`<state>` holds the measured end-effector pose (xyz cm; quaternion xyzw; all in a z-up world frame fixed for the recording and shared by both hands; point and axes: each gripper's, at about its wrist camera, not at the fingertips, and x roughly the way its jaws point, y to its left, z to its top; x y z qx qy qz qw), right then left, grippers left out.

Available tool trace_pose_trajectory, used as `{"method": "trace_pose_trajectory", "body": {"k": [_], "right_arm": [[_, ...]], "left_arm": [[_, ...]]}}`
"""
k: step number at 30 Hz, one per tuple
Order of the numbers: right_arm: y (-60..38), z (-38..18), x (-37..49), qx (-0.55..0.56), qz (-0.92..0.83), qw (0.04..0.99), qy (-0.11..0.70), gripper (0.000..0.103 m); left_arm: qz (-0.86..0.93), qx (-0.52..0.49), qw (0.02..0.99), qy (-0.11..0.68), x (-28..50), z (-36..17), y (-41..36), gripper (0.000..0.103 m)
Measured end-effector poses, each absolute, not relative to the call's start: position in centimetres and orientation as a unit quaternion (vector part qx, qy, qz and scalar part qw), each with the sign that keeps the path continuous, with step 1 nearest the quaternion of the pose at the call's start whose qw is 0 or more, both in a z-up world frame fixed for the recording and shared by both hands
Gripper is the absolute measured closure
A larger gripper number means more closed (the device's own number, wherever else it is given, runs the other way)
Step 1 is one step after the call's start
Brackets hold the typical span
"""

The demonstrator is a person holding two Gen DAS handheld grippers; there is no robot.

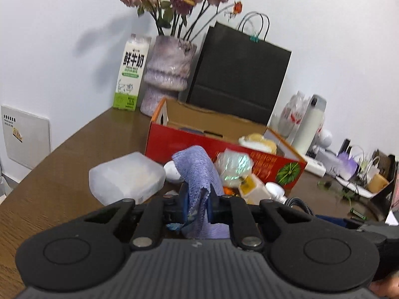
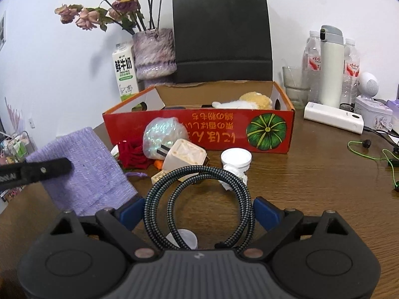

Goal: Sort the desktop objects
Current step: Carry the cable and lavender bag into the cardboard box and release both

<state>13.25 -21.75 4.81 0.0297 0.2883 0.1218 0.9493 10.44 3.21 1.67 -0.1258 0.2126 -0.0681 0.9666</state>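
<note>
**Lilac cloth pinched in left tool, coiled cable between right tool's spread fingers**

Left tool (image 1: 197, 205) clenched on a lilac woven cloth (image 1: 197, 174), blue pads pressing the fabric from both sides; cloth standing up in a fold above the pads and hanging down beneath them. In the right wrist view, same cloth (image 2: 84, 172) lifted off the brown tabletop (image 2: 311, 186) at the left, a black finger (image 2: 45, 168) lying across its face. Left tool aimed gently downward toward the red cardboard box (image 1: 189, 142), slightly tilted.

Right tool (image 2: 198, 211) released, blue pads spread wide, pointed downward at the tabletop. Braided black-and-teal cable (image 2: 199, 194) coiled in loops lying between the pads, outer loops close to each pad; contact not clear. Small translucent cap (image 2: 183, 239) under the coil.

Just beyond the coil: cream charger plug (image 2: 184, 157), white jar lid (image 2: 235, 158), iridescent wrapped bundle (image 2: 162, 137), dark red fabric (image 2: 132, 154), all clustered in front of the red box (image 2: 199, 129). Plush toy (image 2: 249, 102) inside the box. Translucent plastic case (image 1: 127, 177) on the tabletop left of the cloth in the left wrist view
</note>
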Motion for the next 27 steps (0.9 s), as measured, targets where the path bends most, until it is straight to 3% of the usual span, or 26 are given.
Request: {"method": "trace_pose_trajectory", "body": {"k": [27], "right_arm": [[-23.9,9.9,14.7,0.053,0.133,0.957,0.254,0.010]], "left_arm": [[-0.128,-0.121,0.969,0.172,13.6,8.1,0.2,0.092]]}}
